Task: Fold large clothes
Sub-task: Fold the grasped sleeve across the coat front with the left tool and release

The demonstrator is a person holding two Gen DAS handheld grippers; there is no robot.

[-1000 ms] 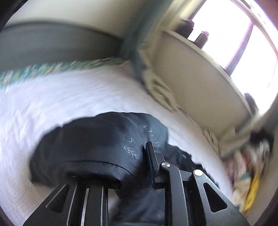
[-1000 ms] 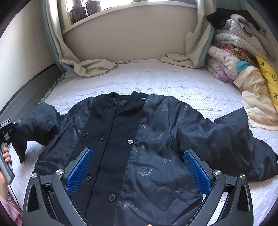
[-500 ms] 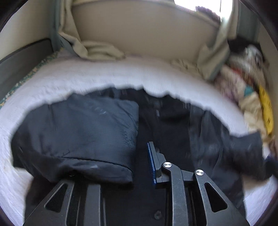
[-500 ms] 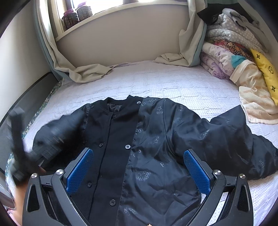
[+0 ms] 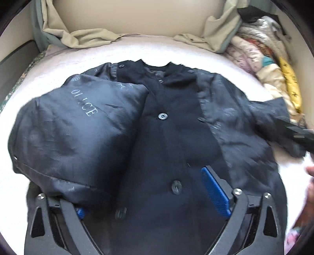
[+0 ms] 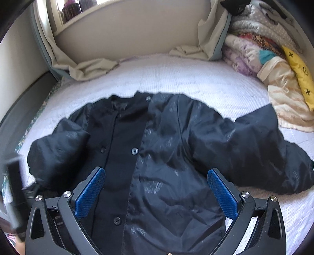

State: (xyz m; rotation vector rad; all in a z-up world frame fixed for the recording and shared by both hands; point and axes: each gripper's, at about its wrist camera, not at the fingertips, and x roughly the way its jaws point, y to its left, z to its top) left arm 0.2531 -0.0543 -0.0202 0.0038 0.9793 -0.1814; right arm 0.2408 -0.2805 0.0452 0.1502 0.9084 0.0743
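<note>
A black button-front jacket (image 6: 157, 157) lies face up on the white bed (image 6: 196, 82). It also shows in the left wrist view (image 5: 166, 141). Its left sleeve (image 5: 78, 137) is folded in over the body and drapes over my left finger. My left gripper (image 5: 147, 196) is open above the jacket's lower front, with only the right blue pad (image 5: 215, 192) plainly showing. My right gripper (image 6: 157, 190) is open and empty above the lower front. The right sleeve (image 6: 265, 153) lies spread out to the right.
A pile of folded blankets and clothes (image 6: 274, 58) stands at the bed's right side. Beige curtains (image 6: 88, 66) bunch on the bed's far edge below a window sill with jars (image 6: 70, 8). A dark bed frame (image 6: 19, 102) runs along the left.
My left gripper swung the left sleeve in over the jacket's body and has opened, with the sleeve now lying loose over its left finger. My right gripper stayed open and shifted slightly.
</note>
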